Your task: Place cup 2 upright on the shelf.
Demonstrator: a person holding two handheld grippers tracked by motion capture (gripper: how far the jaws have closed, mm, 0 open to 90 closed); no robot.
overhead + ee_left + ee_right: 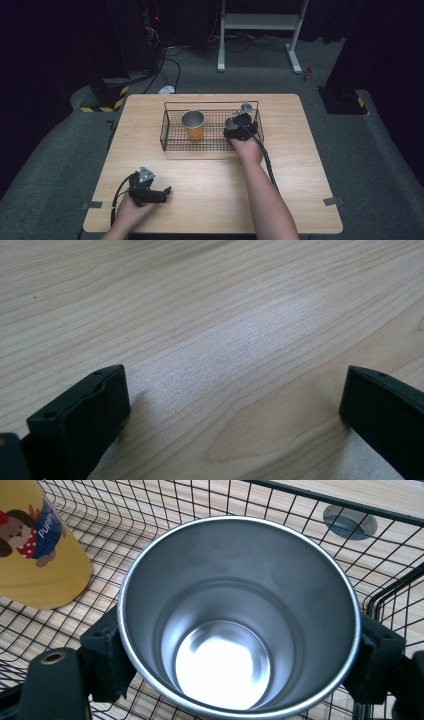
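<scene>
A black wire basket [172, 145] stands at the back middle of the wooden table [215, 200]. Inside it, left of centre, a yellow cup [193, 125] stands upright; the right gripper view shows a dog picture on the yellow cup [35, 550]. My right gripper [239, 126] is at the basket's right end, shut on a steel cup [235, 615] whose open mouth faces the camera. The steel cup [233, 122] is upright in the basket. My left gripper [159, 194] rests near the table's front left, open, with bare wood between its fingers [82, 415].
A round hole [349, 521] in the tabletop lies just beyond the basket's far right corner. The basket's wire wall [320, 500] rises close behind the steel cup. Cables and a white stand leg [295, 55] lie on the floor behind the table.
</scene>
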